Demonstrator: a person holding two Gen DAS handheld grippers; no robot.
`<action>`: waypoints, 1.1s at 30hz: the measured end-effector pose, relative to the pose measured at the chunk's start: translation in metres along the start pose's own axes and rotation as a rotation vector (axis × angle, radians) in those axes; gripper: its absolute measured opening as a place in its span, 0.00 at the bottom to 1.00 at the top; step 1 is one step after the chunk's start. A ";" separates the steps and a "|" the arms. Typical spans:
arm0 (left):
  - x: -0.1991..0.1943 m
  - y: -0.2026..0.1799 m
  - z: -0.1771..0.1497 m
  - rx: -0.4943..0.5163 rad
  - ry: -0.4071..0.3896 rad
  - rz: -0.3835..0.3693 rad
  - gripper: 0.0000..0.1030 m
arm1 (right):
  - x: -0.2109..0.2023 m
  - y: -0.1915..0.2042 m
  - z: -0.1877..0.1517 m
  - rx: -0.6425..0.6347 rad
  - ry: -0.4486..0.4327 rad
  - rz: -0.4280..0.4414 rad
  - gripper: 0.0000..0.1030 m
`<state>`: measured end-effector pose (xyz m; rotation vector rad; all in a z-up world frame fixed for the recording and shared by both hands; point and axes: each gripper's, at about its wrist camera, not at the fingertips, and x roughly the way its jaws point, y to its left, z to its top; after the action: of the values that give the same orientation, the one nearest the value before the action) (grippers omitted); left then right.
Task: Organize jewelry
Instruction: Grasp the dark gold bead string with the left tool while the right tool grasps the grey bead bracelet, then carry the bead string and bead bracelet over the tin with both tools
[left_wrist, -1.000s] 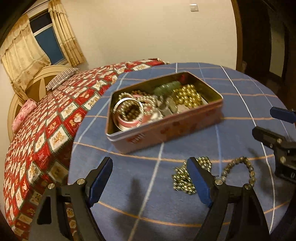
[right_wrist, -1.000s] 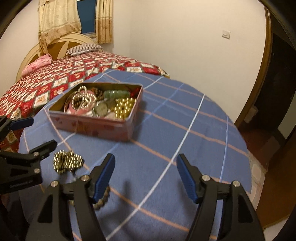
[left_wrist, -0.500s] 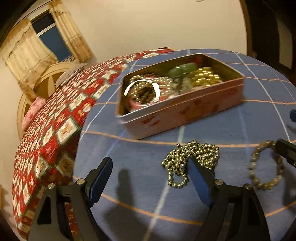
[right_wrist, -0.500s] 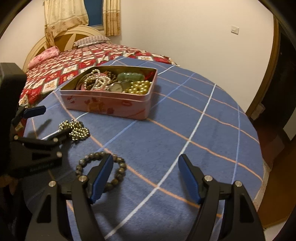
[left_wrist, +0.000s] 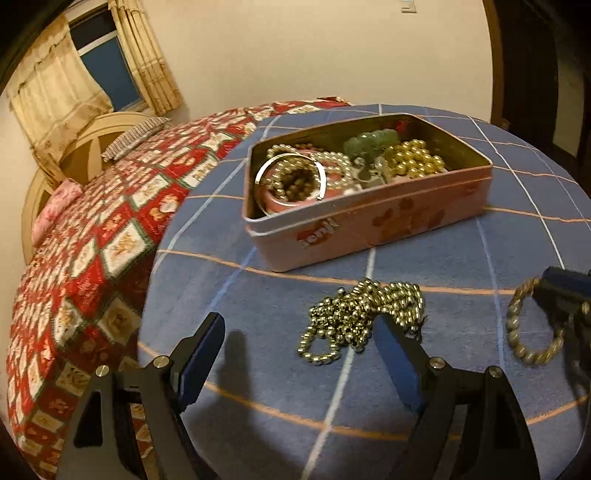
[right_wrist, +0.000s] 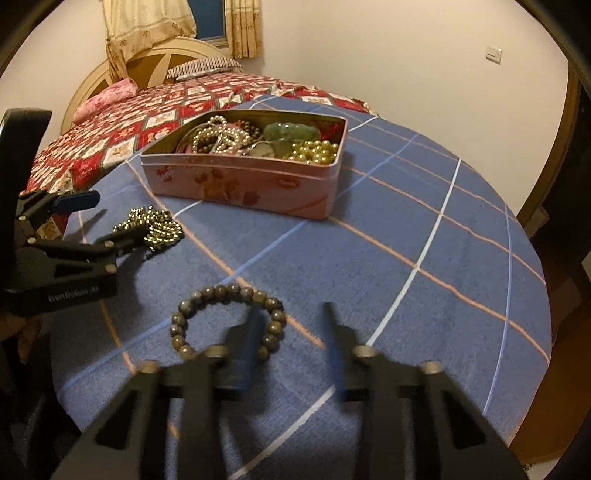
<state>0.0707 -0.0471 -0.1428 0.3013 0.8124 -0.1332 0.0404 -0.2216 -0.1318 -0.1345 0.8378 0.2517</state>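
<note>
Beside the pink tin (left_wrist: 369, 225), a tangled gold bead chain (left_wrist: 364, 314).

Before the tin (left_wrist: 369, 225) lies a chain (left_wrist: 362, 317); bracelet (right_wrist: 229, 321) apparently right (both on cloth (right_wrist: 406, 240)).

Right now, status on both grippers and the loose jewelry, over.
Left gripper open beside gold bead chain. Right gripper open, one finger inside grey bead bracelet. Pink tin unobstructed.

Cream walls (left_wrist: 295, 44), a curtained dark window (left_wrist: 107, 55), and a red patchwork-quilted bed (left_wrist: 110, 229) with curved headboard (right_wrist: 155, 62)
</note>
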 end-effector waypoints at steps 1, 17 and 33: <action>0.000 0.001 0.000 -0.006 0.000 -0.010 0.80 | 0.000 0.001 0.000 -0.008 -0.001 -0.002 0.11; -0.017 -0.001 0.002 0.013 -0.030 -0.161 0.09 | -0.015 0.000 0.005 -0.009 -0.063 -0.019 0.08; -0.066 0.016 0.027 0.022 -0.141 -0.100 0.09 | -0.045 0.007 0.029 -0.053 -0.147 -0.063 0.08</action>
<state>0.0483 -0.0407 -0.0733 0.2688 0.6862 -0.2550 0.0306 -0.2165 -0.0786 -0.1891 0.6798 0.2222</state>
